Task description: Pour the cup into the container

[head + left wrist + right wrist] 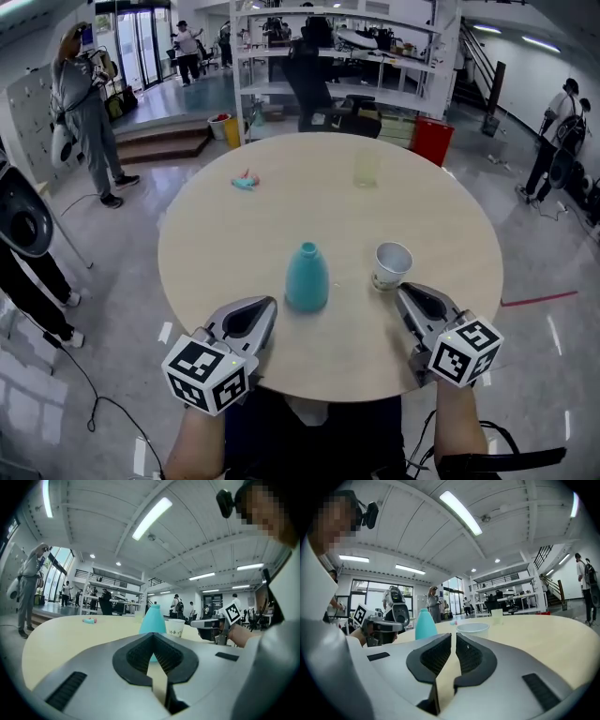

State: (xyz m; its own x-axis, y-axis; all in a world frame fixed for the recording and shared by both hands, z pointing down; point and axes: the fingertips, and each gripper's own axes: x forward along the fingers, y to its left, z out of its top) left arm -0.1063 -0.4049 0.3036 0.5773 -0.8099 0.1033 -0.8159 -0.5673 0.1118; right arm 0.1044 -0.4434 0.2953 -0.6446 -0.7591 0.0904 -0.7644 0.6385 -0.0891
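Table (281, 216); cup (392, 265) just R of container (307, 277); R claw (403, 292) behind cup to grab, nearly pressed together, empty; L claw (269, 304) pressed together, idle.

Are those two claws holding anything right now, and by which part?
Nothing is held. The left gripper and right gripper are both empty; the paper cup and teal container stand untouched.

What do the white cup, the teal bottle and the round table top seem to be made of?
White cup: probably paper; matte wall, rolled rim, small print.
Teal bottle: opaque, smooth, soft sheen; plastic or glazed ceramic, unclear.
Table top: pale, even, matte; likely laminate over board.
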